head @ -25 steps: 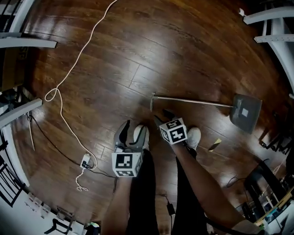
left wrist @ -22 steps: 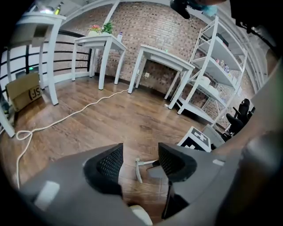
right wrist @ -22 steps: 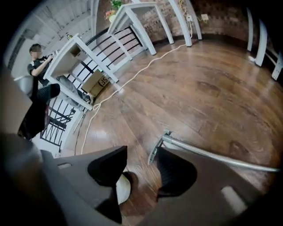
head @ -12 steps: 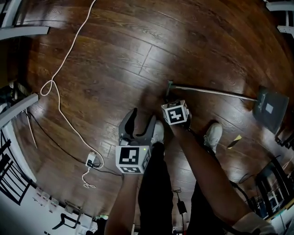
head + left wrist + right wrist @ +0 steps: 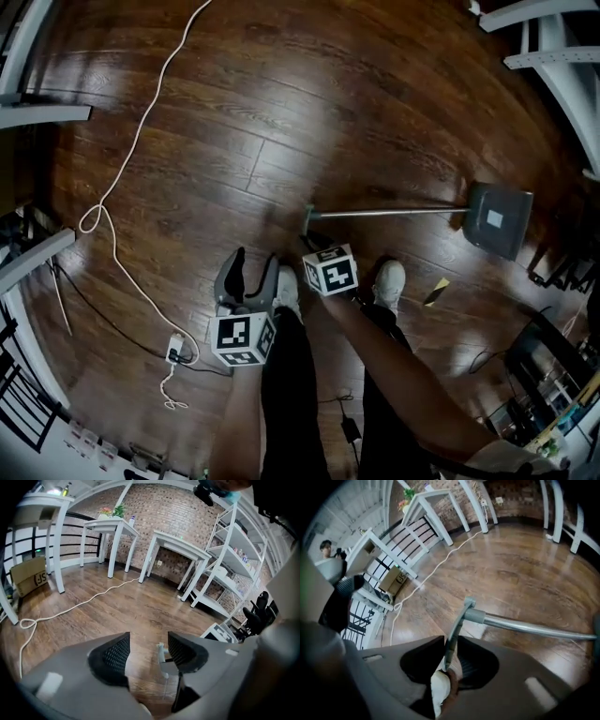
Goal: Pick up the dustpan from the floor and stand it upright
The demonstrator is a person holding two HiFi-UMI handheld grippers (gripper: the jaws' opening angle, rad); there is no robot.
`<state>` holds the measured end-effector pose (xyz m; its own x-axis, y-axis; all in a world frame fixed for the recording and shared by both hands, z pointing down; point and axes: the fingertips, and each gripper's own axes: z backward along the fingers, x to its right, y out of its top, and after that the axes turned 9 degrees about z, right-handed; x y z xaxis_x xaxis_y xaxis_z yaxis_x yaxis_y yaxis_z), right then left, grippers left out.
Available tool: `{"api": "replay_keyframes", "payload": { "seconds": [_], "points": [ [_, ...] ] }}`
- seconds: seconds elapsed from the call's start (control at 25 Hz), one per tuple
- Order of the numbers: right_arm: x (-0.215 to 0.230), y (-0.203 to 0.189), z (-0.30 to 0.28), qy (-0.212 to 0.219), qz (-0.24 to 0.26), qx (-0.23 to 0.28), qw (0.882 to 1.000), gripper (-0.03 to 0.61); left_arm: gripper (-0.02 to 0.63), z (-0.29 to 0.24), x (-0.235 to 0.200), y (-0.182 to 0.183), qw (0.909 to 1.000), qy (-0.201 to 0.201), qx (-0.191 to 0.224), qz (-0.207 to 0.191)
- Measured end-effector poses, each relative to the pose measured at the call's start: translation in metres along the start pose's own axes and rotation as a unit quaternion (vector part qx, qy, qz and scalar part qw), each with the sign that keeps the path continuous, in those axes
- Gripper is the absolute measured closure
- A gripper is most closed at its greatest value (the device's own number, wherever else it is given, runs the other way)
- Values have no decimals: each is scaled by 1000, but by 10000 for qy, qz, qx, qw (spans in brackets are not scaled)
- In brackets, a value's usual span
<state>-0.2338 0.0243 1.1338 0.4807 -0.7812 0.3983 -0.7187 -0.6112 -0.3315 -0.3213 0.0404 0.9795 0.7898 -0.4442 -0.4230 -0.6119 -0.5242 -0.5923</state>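
Observation:
The dustpan lies on the wood floor, its dark grey pan (image 5: 497, 220) at the right and its long metal pole (image 5: 384, 212) running left to a grey end grip (image 5: 307, 217). My right gripper (image 5: 315, 240) is at that end. In the right gripper view its jaws are closing on the flat grey grip (image 5: 457, 630), and the pads of the right gripper (image 5: 450, 660) press on it; the pole (image 5: 525, 627) runs off to the right. My left gripper (image 5: 251, 269) hangs just left of it, open and holding nothing (image 5: 147, 651).
A white cable (image 5: 131, 159) snakes over the floor at the left to a plug (image 5: 176, 352). White table legs (image 5: 112, 555) and shelving (image 5: 225, 573) stand round the edges, with a cardboard box (image 5: 29, 576). The person's white shoes (image 5: 389, 281) and a yellow scrap (image 5: 437, 292) lie near.
My right gripper has come down onto the handle's end and its jaws have closed on the grip. The left gripper has shifted a little and stayed open.

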Motion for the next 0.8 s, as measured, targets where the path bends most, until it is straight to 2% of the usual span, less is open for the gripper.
{"api": "replay_keyframes", "payload": {
  "seconds": [0.28, 0.52, 0.64, 0.8],
  "points": [
    [-12, 85, 175, 330, -529, 1021, 9928, 511, 342, 48, 87, 70, 9988, -79, 477, 1],
    [16, 155, 339, 393, -981, 2225, 9692, 509, 344, 61, 173, 119, 9951, -485, 797, -334],
    [46, 165, 410, 283, -1203, 2633, 9568, 508, 344, 57, 216, 130, 9925, -683, 886, -503],
    [79, 154, 486, 206, -1505, 2842, 9467, 503, 342, 58, 274, 126, 9903, -946, 795, -631]
  ]
}}
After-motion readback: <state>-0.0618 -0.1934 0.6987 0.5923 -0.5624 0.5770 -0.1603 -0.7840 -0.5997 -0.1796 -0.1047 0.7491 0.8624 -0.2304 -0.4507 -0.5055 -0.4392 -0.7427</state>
